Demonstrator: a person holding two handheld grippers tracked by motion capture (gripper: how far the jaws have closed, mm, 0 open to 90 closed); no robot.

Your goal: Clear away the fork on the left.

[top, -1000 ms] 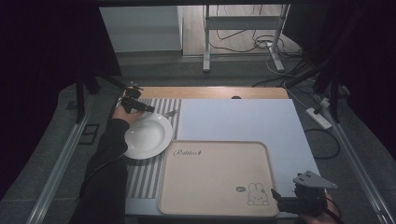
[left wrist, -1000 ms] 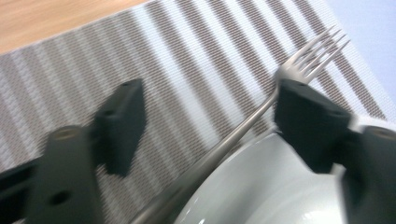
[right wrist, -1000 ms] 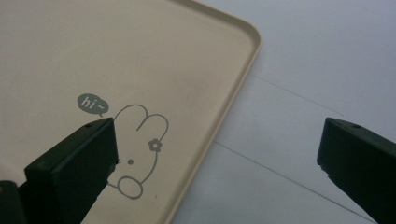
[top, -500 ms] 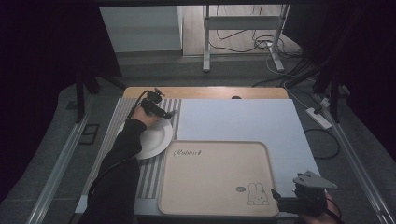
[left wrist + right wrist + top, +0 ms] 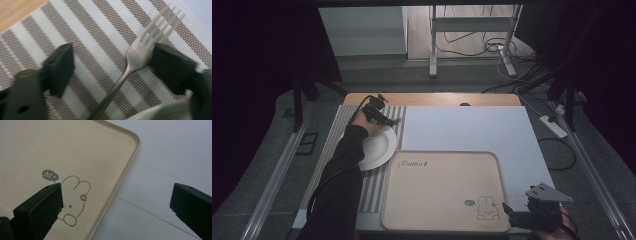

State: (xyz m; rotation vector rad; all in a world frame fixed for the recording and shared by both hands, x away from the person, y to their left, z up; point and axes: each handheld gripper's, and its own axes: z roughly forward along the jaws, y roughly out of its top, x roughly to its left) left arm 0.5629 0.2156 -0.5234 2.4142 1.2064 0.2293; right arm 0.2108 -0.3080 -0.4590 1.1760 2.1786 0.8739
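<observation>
I am holding my left gripper (image 5: 110, 67) with its jaws standing apart over the striped placemat (image 5: 90, 37) near the table's far left corner. A metal fork (image 5: 136, 56) is lying flat between them, its head just beside one jaw, and I cannot tell whether they are touching. The white plate (image 5: 379, 145) is sitting just nearer on the same mat. My right gripper (image 5: 117, 202) is hovering wide open over the near right corner of the beige tray (image 5: 50, 147), straddling its rim.
</observation>
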